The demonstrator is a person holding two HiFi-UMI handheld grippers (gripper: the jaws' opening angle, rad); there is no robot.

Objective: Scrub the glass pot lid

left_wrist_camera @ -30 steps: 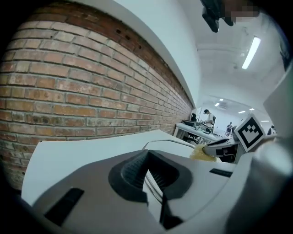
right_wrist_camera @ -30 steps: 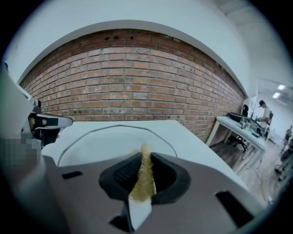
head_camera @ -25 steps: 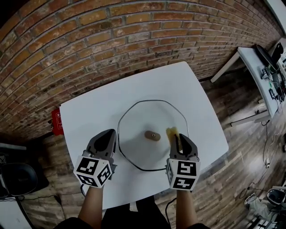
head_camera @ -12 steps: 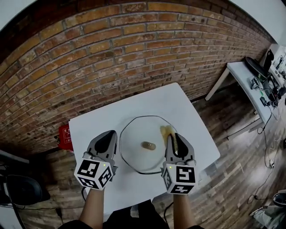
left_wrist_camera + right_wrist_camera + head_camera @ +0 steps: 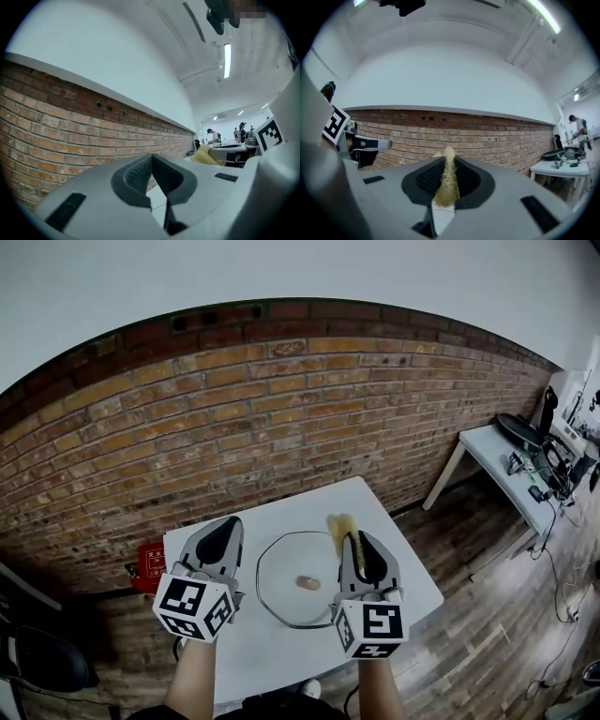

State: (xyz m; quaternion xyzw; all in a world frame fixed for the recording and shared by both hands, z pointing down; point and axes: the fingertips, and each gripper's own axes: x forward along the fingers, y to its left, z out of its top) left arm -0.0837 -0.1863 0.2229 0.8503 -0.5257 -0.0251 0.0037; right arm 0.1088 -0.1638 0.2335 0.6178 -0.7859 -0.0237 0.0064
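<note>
A brick wall [image 5: 281, 399] fills twelve o'clock behind a white table [image 5: 403, 563], with a cluttered side table [image 5: 487, 442] far off at three. The glass pot lid [image 5: 286, 563] lies at the table's centre. At the lid's nine o'clock, the left gripper [image 5: 227, 523] is clenched and empty. At three o'clock, the right gripper [image 5: 352, 540] overlaps the lid's edge, grasping a yellow sponge [image 5: 339, 524].

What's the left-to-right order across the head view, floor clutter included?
red box → left tongs → glass pot lid → right tongs, shut on the sponge → white side table
</note>
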